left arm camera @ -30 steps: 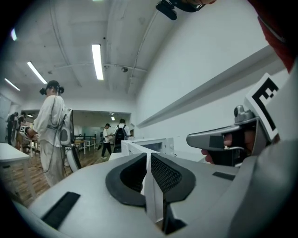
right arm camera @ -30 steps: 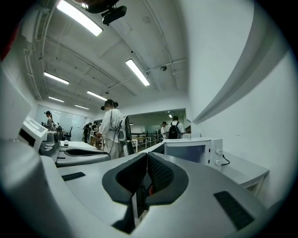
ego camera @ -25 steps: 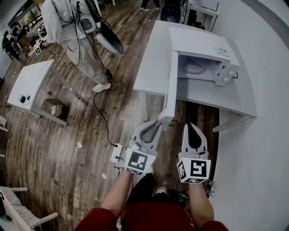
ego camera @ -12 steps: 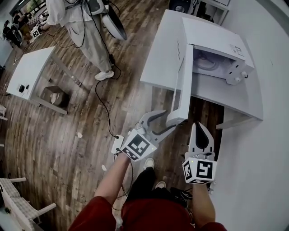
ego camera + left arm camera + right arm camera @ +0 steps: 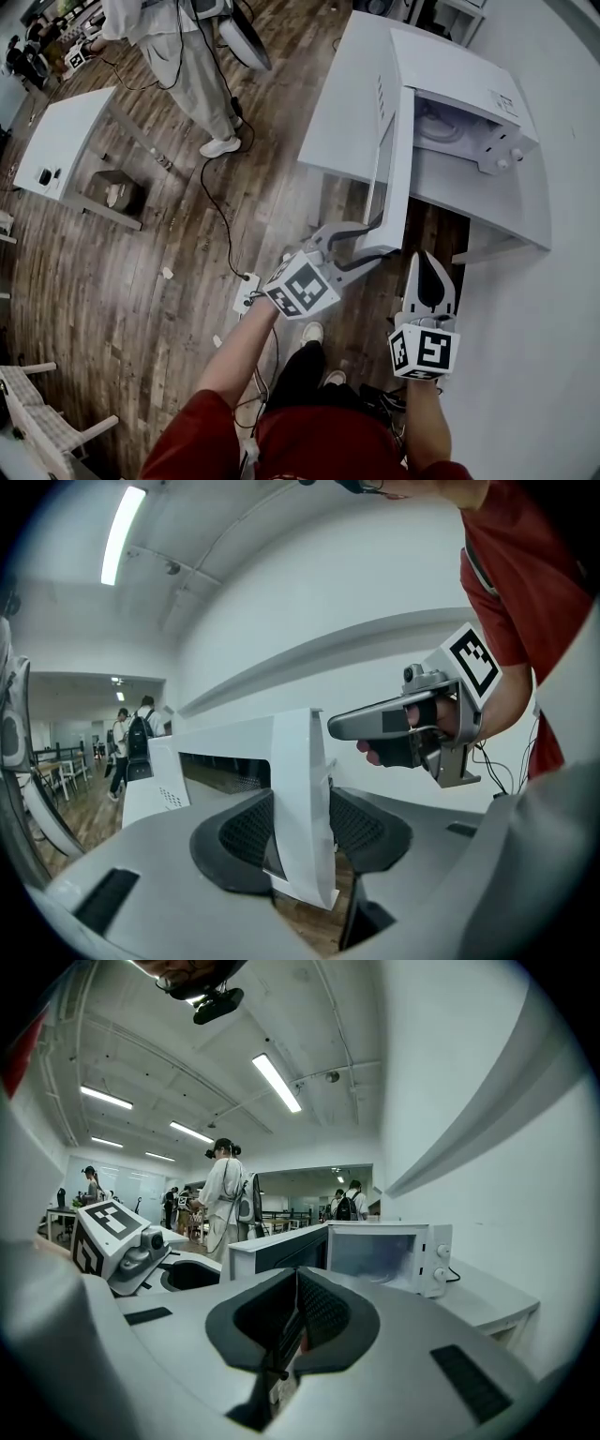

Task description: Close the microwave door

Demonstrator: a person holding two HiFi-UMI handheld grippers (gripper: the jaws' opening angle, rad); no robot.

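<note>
The microwave sat on the white tabletop at the upper right of the head view. Its door stood swung wide open toward the frame's centre. The left gripper had just been opening its jaws, which stood spread with the door's free edge between them. At lower right, the right gripper had its jaws pressed together on nothing, near that edge.

Open door edgewise across floor before microwave.

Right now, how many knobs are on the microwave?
2. Both are on the microwave, right of its opening: the upper knob, and the lower knob directly below it.
</note>
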